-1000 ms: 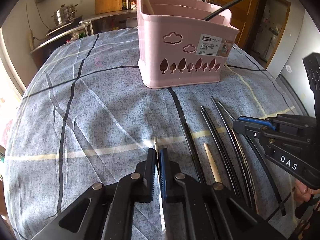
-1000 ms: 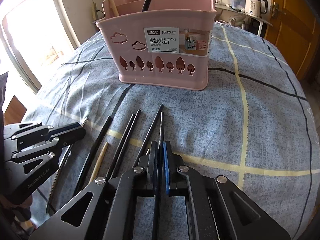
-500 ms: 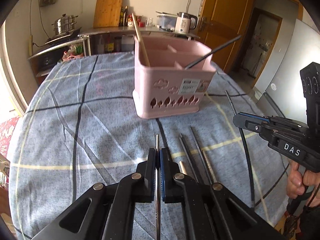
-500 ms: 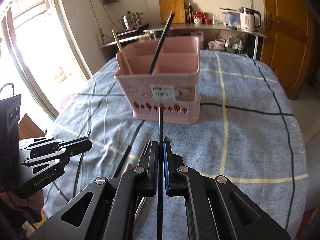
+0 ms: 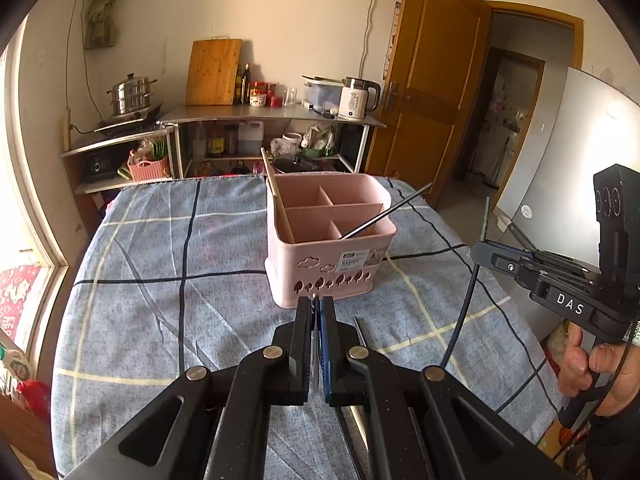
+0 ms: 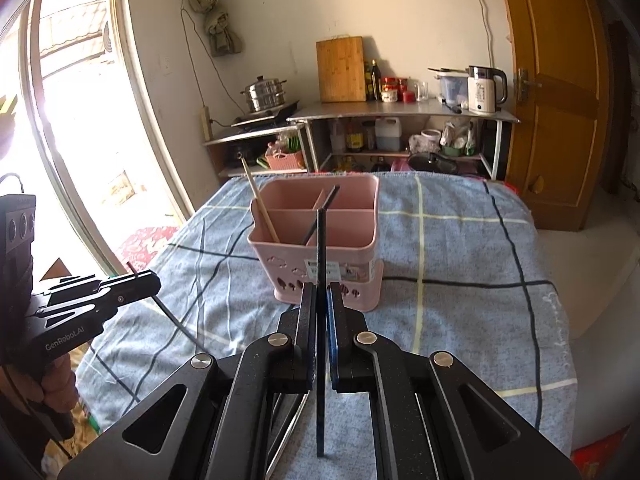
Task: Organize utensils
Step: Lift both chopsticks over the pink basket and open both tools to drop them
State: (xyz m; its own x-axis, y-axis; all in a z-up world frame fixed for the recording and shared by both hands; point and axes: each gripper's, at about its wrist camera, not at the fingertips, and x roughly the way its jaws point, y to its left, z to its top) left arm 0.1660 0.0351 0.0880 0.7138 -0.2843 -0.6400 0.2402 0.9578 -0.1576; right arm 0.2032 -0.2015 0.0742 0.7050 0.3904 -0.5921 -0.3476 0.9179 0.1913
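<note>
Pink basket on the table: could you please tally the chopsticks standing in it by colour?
Light wooden chopstick: 1
Black chopstick: 1
Total in the pink basket: 2

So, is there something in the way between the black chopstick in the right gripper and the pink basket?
Nothing visible. The black chopstick, clamped in the right gripper, points at the pink basket across bare tablecloth. Inside, a wooden chopstick and a dark chopstick leave room.
</note>
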